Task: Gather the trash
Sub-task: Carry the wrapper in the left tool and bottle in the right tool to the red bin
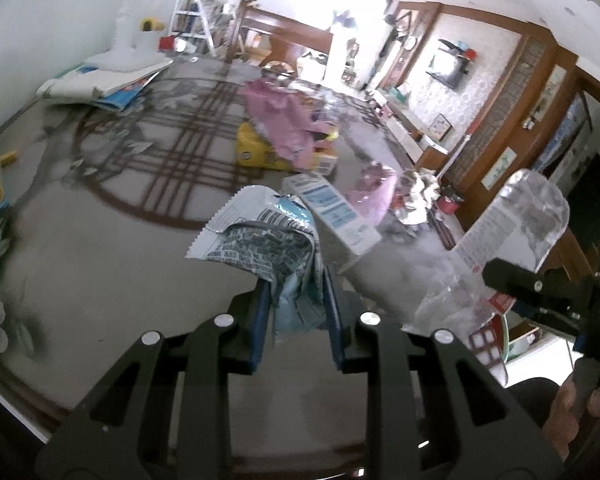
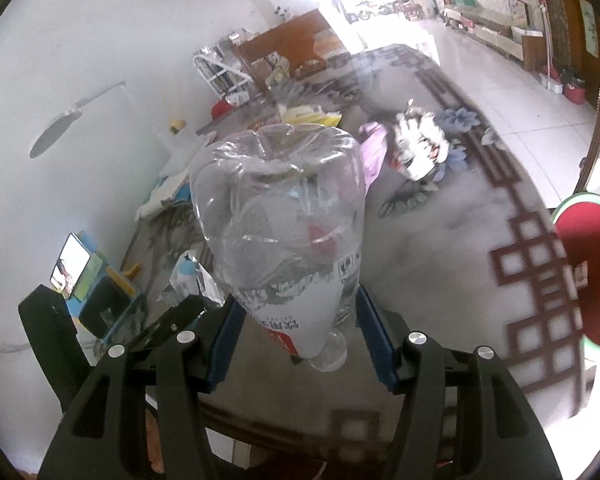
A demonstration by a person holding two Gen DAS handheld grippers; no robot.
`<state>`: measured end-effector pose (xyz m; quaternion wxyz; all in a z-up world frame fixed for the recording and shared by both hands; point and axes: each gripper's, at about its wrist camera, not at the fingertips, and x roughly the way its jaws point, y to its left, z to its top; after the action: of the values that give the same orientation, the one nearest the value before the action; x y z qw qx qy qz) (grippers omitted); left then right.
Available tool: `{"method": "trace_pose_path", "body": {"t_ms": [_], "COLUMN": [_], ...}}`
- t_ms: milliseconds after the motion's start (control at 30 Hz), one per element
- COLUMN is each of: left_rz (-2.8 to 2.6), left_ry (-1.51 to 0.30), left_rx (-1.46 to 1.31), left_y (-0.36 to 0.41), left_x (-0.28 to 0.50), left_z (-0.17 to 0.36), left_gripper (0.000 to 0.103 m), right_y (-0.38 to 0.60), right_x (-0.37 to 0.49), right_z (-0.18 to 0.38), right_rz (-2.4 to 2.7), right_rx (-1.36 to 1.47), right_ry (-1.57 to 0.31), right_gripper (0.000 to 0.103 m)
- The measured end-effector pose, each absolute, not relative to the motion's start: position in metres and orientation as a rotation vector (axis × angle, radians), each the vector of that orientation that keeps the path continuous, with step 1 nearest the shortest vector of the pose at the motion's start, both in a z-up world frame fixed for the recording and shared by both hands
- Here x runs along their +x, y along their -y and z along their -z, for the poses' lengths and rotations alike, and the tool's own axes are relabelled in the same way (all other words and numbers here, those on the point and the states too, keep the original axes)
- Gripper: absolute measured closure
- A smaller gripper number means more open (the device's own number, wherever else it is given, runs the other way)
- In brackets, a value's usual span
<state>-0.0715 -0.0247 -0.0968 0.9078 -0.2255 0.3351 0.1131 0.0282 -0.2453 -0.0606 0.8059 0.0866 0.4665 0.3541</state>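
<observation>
A stepladder [image 1: 192, 16] stands near a wooden cabinet [image 2: 296, 40].

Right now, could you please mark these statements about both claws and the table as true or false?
1. The left claw is shut on a crumpled snack wrapper. True.
2. The right claw is open and holds nothing. False: it is shut on a clear plastic bottle.
3. The plastic bottle is full of water. False: it looks empty, with its cap end toward the camera.
4. More trash lies on the table, including a pink bag and a white carton. True.
5. The pink bag hangs from the left claw. False: it lies farther off on the table, over a yellow package.
</observation>
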Motion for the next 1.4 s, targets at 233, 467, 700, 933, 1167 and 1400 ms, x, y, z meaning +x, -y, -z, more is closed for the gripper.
{"method": "trace_pose_path", "body": {"t_ms": [233, 467, 700, 933, 1167, 1400], "left_rz": [-0.205, -0.183, -0.144, -0.066, 0.056, 0.213], "left_ry": [-0.713, -0.718, -0.731, -0.740, -0.742, -0.789], "left_rx": [-0.430, -0.387, -0.354, -0.337, -0.337, -0.316], "left_y": [0.045, 0.062, 0.081, 0.114, 0.156, 0.203], "left_x": [-0.062, -0.055, -0.041, -0.014, 0.026, 0.075], "left_z": [0.097, 0.091, 0.088, 0.081, 0.070, 0.065], "left_gripper": [0.078, 0.078, 0.078, 0.078, 0.078, 0.078], "right_y": [0.275, 0.304, 0.332, 0.368, 0.415, 0.466], "right_x": [0.034, 0.040, 0.046, 0.054, 0.066, 0.075], "right_z": [0.052, 0.049, 0.048, 0.049, 0.057, 0.059], "right_rz": [-0.723, -0.703, -0.692, -0.648, -0.543, -0.403], "right_rx": [0.217, 0.260, 0.339, 0.398, 0.452, 0.486], "right_ry": [-0.975, -0.960, -0.943, -0.922, -0.910, -0.861], "right_gripper": [0.048, 0.048, 0.048, 0.048, 0.048, 0.048]}}
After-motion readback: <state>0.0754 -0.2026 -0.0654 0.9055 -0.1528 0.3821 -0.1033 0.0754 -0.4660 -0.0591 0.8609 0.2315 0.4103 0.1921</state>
